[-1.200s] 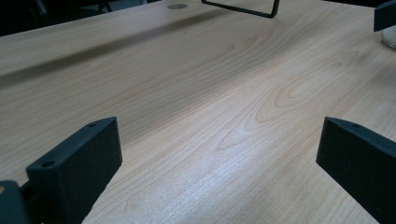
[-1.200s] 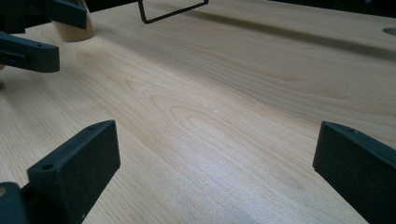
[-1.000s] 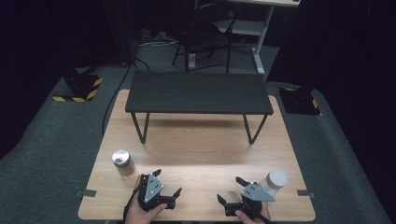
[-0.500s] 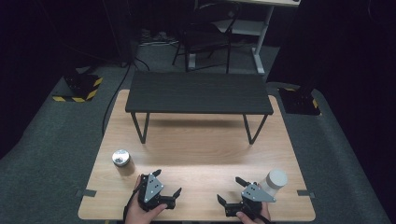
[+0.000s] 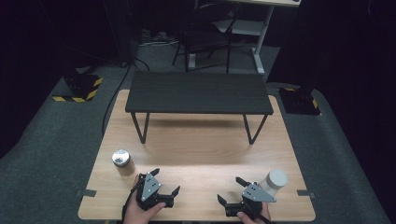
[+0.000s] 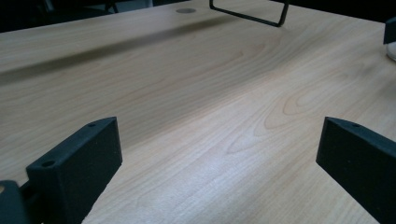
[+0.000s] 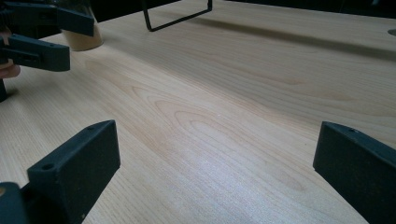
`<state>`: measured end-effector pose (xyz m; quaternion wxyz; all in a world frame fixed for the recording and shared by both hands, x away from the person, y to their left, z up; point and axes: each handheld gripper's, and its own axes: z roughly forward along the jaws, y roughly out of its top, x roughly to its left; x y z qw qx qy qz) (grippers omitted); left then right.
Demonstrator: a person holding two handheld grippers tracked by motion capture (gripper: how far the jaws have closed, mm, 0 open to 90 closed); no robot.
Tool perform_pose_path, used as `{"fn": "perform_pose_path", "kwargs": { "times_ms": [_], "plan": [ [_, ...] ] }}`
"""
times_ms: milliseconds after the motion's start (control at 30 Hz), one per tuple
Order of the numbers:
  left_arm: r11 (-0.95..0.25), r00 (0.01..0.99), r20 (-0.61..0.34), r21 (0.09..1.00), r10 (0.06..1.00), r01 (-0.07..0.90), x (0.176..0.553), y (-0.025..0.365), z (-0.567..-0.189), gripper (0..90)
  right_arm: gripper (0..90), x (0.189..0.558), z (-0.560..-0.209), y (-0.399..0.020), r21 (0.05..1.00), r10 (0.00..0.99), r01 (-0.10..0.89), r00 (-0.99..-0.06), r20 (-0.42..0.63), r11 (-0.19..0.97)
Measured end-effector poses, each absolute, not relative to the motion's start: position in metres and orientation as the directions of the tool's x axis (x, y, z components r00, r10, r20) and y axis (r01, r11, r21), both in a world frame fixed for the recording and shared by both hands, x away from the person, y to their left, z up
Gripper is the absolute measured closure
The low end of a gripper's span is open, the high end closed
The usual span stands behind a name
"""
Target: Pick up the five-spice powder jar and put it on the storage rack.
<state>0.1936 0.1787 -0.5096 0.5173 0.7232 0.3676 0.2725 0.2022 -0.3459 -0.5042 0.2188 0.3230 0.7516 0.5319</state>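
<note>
My left gripper [image 5: 165, 183] spread near the tin [image 5: 121, 158], my right gripper [image 5: 230, 191] spread beside the white jar [image 5: 274, 181], both low over the bench [image 5: 201, 154]

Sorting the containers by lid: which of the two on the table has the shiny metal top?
The brown jar near the left gripper; the white-capped container stands by the right gripper.

Dim room, dark surroundings; overhead light on table [image 5: 196, 158]; soft shadow under black shelf [image 5: 198, 92]; close views slightly soft.
</note>
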Motion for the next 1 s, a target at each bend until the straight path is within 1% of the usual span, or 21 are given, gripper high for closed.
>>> {"fn": "perform_pose_path", "kwargs": {
  "times_ms": [100,600,1000],
  "plan": [
    [-0.181,0.569,0.013,0.954,0.822,0.239,0.192,0.182,-0.508,0.4,0.0,0.202,-0.504,-0.346,0.941,0.717,0.252,-0.697,0.014,0.226],
    [-0.053,0.433,-0.028,0.983,0.901,0.175,0.178,0.214,-0.503,0.4,0.0,0.203,-0.504,-0.347,0.941,0.712,0.25,-0.702,0.012,0.23],
    [-0.002,0.369,-0.042,0.993,0.928,0.116,0.169,0.231,-0.502,0.4,0.0,0.203,-0.504,-0.347,0.941,0.712,0.249,-0.702,0.011,0.23]
  ]
}}
